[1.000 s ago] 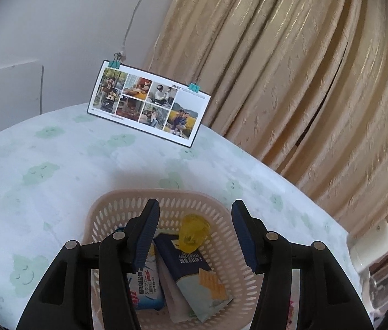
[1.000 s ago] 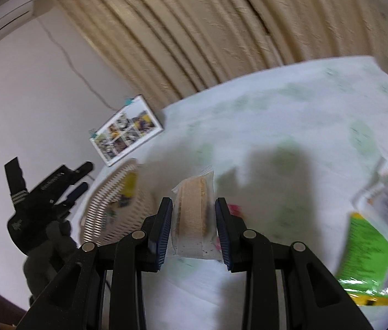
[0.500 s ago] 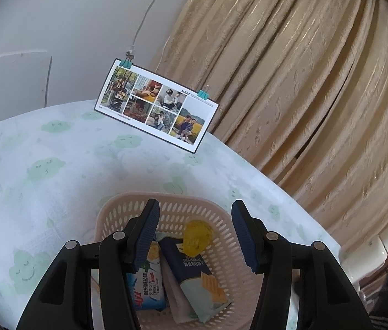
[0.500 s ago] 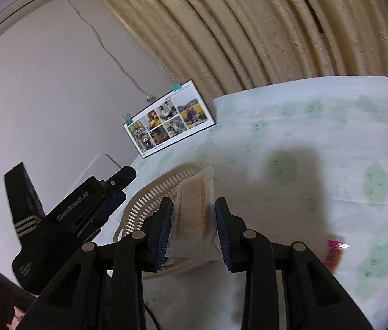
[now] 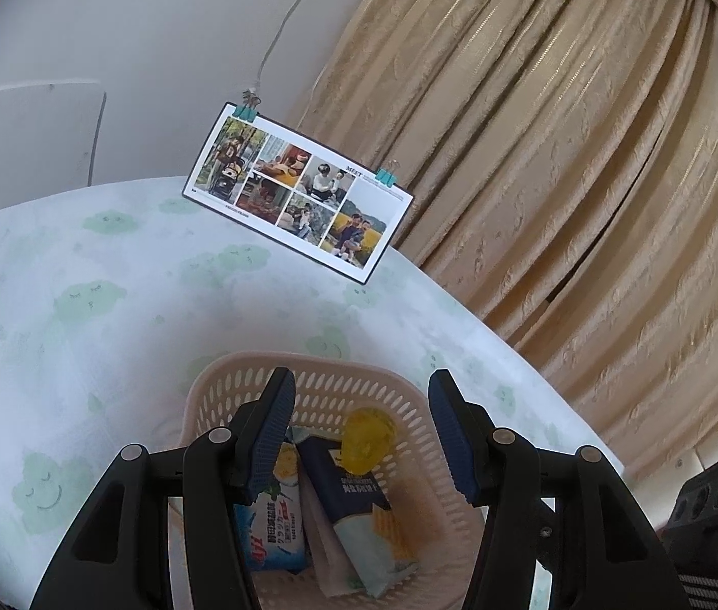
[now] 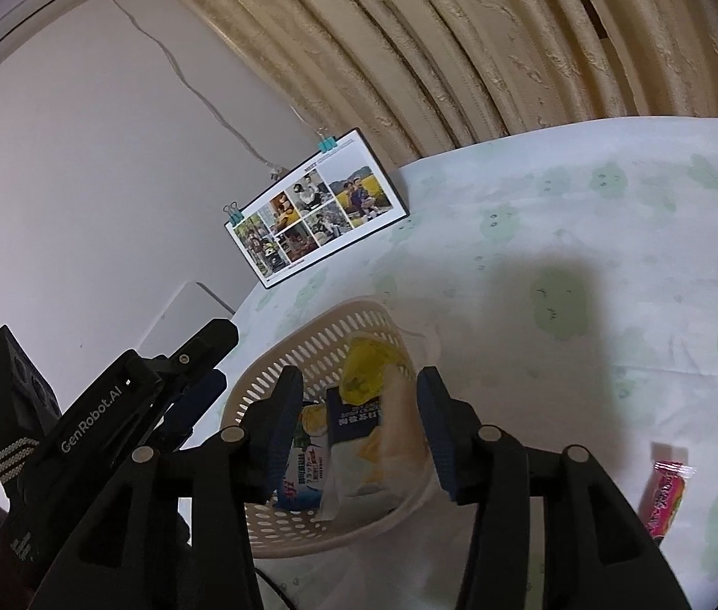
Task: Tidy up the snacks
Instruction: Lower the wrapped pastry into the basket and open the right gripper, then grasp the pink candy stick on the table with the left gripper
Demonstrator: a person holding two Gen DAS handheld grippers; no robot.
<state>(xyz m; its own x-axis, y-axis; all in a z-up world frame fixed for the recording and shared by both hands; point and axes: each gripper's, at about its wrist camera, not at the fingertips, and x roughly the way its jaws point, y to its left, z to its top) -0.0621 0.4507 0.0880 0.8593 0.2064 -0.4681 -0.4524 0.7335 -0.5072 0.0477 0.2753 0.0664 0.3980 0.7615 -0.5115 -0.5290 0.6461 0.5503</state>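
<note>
Though packed w/ snacks (image 5: pixel 359 508), basket (image 5: pixel 308 371)

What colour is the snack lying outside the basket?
Pink snack packet, with red lettering; the right wrist view shows it best.

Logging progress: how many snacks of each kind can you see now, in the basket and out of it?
Packets in basket: 3 (blue-white packet, navy packet, beige packet)
Jelly cup in basket: 1
Pink bar on table: 1
Total: 5; a white item beneath the packets is unclear.
</note>
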